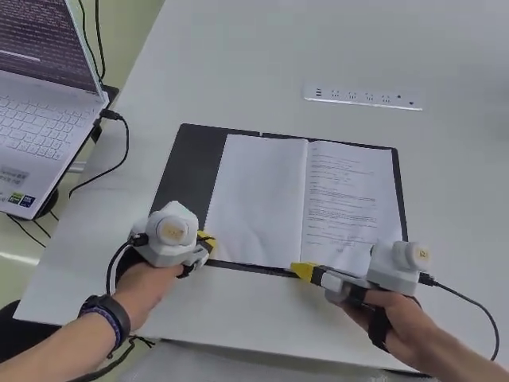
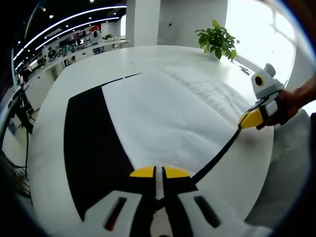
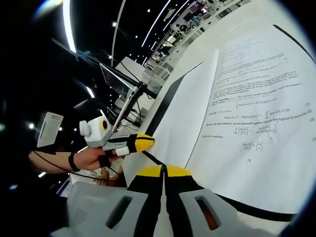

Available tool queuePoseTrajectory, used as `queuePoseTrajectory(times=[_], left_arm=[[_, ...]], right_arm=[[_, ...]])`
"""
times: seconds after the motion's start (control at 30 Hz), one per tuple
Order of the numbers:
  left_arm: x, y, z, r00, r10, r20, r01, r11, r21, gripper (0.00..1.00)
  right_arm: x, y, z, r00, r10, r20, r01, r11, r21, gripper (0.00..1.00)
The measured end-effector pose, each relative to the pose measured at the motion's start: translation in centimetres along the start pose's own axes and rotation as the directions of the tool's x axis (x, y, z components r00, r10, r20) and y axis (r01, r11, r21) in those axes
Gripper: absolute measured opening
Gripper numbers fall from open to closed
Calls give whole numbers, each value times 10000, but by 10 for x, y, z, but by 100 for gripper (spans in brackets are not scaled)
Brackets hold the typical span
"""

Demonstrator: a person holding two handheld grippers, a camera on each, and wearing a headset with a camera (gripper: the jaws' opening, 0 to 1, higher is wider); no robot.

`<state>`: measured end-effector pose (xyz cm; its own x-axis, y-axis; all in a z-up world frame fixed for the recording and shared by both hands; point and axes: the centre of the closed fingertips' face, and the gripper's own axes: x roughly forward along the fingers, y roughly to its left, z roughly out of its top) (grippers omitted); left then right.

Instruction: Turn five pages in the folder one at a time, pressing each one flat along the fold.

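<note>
The black folder (image 1: 183, 171) lies open on the white table (image 1: 262, 56), its near edge just ahead of both grippers. A blank page (image 1: 254, 199) lies flat to the left of the fold, and a printed page (image 1: 354, 199) lies to the right. The left gripper (image 1: 205, 239) sits at the folder's near edge by the lower corner of the blank page. In the left gripper view its yellow tips (image 2: 159, 172) are closed together with nothing between them. The right gripper (image 1: 302, 270) points at the near edge close to the fold. In the right gripper view its jaws (image 3: 163, 171) are likewise closed and empty. An open laptop (image 1: 40, 103) stands at the far left, and a power strip (image 1: 362, 97) lies beyond the folder.
</note>
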<state>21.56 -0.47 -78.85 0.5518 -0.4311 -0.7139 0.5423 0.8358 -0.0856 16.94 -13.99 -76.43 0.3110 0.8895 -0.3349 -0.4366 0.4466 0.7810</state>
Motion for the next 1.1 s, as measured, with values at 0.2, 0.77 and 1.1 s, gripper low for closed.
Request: queuePoseTrajectory(times=[0.2,0.77,1.1], left_arm=[[-7,-14,10,9995,-265,186,264,9996,69,15],[-44,-18,26,9962,307,817,-281,9991,-319,22],[-72,-18,40,9894,604,1322,-549,9975,-445,31]], right_arm=[[-16,-1,7,9989,-468,-54,460,9930,-1087,6],[-75,-28,33,9729,-2199,719,2303,9498,-2116,28],[-101,-26,45,9581,-2602,1200,2829,9251,-2532,40]])
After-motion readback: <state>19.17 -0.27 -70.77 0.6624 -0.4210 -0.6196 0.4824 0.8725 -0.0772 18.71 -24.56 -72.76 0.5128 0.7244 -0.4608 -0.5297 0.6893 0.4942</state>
